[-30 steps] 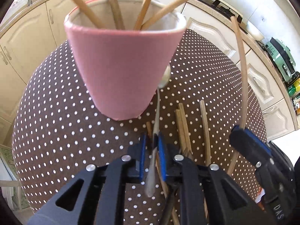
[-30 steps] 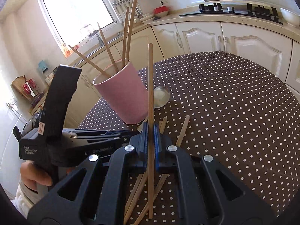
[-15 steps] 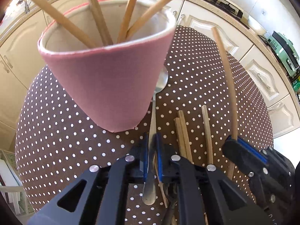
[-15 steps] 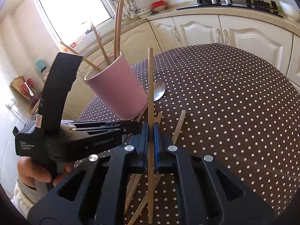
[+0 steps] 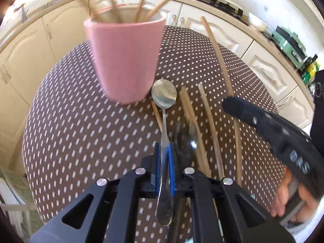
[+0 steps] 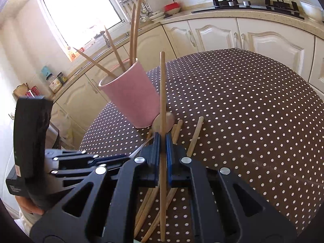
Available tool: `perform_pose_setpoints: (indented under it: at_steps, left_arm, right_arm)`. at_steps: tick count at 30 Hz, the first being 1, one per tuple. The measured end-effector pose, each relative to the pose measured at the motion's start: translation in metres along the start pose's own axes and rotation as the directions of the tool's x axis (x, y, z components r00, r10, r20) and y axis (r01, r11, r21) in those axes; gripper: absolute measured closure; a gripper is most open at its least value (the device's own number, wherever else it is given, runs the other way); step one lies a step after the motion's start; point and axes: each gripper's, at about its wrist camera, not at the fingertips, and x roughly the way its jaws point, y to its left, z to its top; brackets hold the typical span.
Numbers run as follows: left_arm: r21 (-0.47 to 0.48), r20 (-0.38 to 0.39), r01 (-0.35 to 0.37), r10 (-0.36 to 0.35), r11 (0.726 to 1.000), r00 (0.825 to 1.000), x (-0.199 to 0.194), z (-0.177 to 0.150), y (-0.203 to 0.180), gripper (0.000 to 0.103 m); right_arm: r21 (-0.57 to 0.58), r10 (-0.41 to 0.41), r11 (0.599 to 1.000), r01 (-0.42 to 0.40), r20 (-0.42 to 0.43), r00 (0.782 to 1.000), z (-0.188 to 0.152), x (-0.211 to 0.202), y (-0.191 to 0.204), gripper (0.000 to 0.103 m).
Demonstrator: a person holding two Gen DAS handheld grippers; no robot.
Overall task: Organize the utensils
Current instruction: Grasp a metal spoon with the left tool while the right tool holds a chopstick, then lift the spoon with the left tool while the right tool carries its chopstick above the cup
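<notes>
Your left tongs [image 5: 164, 158] are clamped on the spoon [image 5: 164, 133], handle running straight back; the pink cup [image 5: 123, 60] sits up-frame, slightly left. Your right tongs [image 6: 162, 143] pinch one chopstick [image 6: 162, 93] upright, cup upper left, loose chopsticks [image 5: 210, 125] on the counter [image 5: 81, 131].

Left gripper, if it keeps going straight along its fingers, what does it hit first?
Probably the dotted tablecloth just short of the pink cup. The left gripper, shut on a spoon, points steeply down; the spoon's bowl would land first. Depth is uncertain.
</notes>
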Motion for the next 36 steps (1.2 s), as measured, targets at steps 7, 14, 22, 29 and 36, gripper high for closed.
perform_pose_setpoints:
  at_steps: [7,14,22,29,36]
  left_arm:
    - [-0.040,-0.032,-0.013,0.012,0.999,0.999,0.000,-0.026,0.022,0.095]
    - [-0.053,-0.014,-0.047,0.046,0.998,0.999,-0.003,-0.013,0.043,0.080]
    - [-0.025,-0.020,-0.087,0.087,0.996,0.996,0.019,0.013,0.031,0.100]
    - [-0.026,0.123,-0.014,0.017,1.000,0.992,0.003,0.007,0.007,0.100]
    - [0.001,0.397,-0.009,0.008,1.000,0.918,-0.065,-0.008,-0.007,0.100]
  right_arm:
    - [-0.013,0.017,1.000,-0.017,-0.012,1.000,-0.006,0.003,0.019,0.097]
    - [-0.020,0.017,1.000,-0.017,-0.023,1.000,-0.006,0.007,0.029,0.097]
    - [-0.019,0.014,1.000,-0.014,-0.024,1.000,-0.002,0.008,0.028,0.097]
    - [-0.010,0.023,1.000,-0.022,0.077,0.997,0.000,-0.011,0.025,0.097]
    - [-0.028,0.064,0.998,-0.058,0.282,0.957,0.005,-0.051,0.035,0.097]
